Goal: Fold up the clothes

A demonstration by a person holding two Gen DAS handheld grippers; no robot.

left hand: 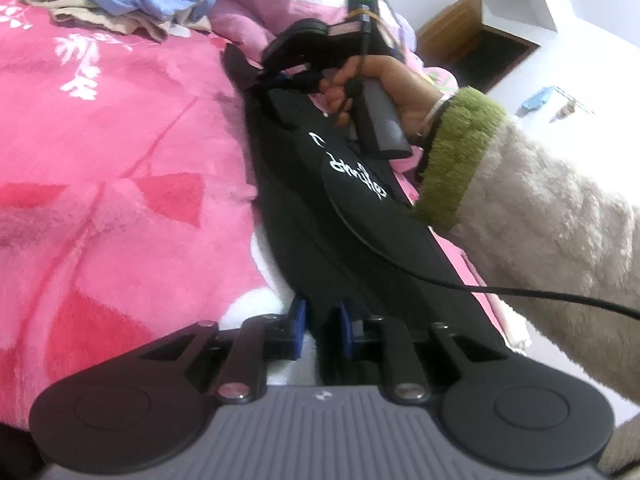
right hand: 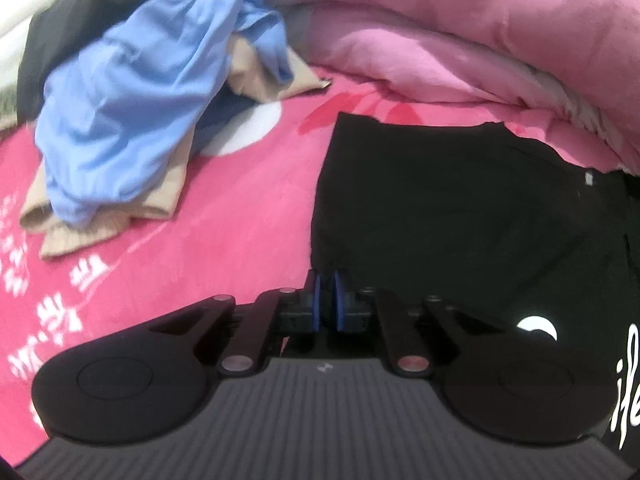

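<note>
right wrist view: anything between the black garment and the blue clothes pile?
Only bare pink blanket separates the black garment from the blue clothes pile, seen in the right wrist view.

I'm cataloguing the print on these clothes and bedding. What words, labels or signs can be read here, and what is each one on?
White cursive script on the black garment: seen upside down and partly folded over, not readable with confidence.
Same script at the edge of the right wrist view: cut off, only "i", "l" legible.
White characters on the pink blanket: too blurred to read.
Small white tag on the black garment: too small to read.
</note>
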